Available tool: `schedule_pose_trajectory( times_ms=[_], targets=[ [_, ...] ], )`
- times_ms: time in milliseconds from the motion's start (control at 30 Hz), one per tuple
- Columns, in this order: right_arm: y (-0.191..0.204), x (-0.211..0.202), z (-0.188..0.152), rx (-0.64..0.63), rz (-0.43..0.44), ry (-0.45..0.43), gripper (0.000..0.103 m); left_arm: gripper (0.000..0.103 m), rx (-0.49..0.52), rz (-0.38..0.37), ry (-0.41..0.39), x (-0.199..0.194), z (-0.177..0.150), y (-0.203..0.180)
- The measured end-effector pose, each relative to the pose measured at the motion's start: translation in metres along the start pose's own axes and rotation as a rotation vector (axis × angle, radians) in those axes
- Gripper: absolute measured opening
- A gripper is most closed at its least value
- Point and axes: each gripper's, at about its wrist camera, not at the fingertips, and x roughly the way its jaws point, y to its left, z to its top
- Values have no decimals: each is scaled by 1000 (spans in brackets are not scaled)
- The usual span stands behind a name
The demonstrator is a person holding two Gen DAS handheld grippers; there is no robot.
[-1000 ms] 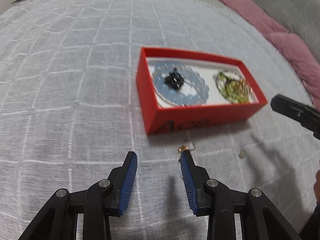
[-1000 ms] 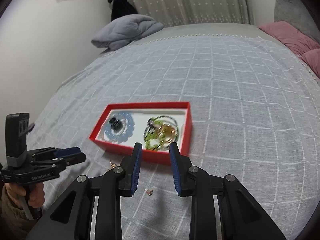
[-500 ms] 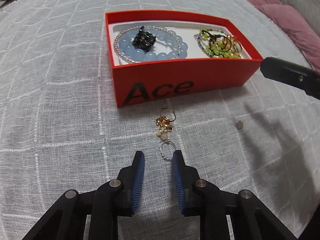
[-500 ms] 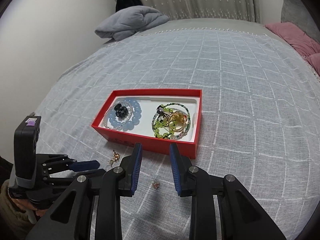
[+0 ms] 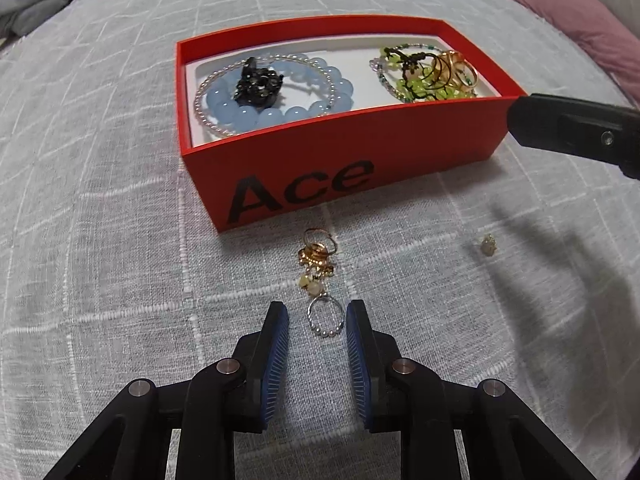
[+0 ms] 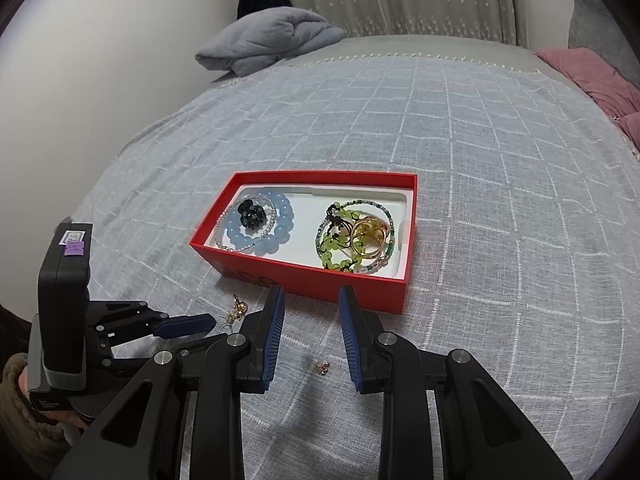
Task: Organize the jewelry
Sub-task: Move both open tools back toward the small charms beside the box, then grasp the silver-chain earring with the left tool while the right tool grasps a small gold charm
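A red box (image 5: 360, 168) marked "Ace" lies on the bed, also in the right wrist view (image 6: 352, 284). It holds a blue bead bracelet (image 5: 304, 108) with a black hair clip (image 5: 258, 88), and green beads with gold rings (image 5: 432, 76). A gold dangling earring (image 5: 318, 264) with a silver bead ring (image 5: 325, 317) lies in front of the box. My left gripper (image 5: 318, 316) is open, its fingers either side of the silver ring. A small gold stud (image 5: 487, 245) lies to the right, and in the right wrist view (image 6: 322, 367) below my open right gripper (image 6: 311, 300).
The grey checked bedspread (image 6: 480, 160) covers the bed. A folded grey-blue blanket (image 6: 268, 38) lies at the far end. Pink pillows (image 6: 592, 76) are at the right. The right gripper's finger (image 5: 576, 132) reaches in by the box's right corner.
My left gripper has moved forward so its fingers now flank the silver ring of the earring. The right gripper has drifted slightly, staying open above the stud.
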Motion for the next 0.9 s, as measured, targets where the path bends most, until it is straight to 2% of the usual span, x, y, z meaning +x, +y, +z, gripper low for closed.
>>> schedule_pose_trajectory(
  times_ms=[200,367,733,900],
  targets=[
    [2,2,-1,-3,1,6,30,25,15,21,-10,6,9,-11],
    [3,1,-1,-10,7,6,30,13,34,23,-16,1,-1,-8],
    [5,4,-2,-27,14,16,30,12,8,-27,-6,-10,-6,-2],
    [11,7,-5,-51,23,27,30,12,-23,-51,-33,-31,-6,12]
  ],
)
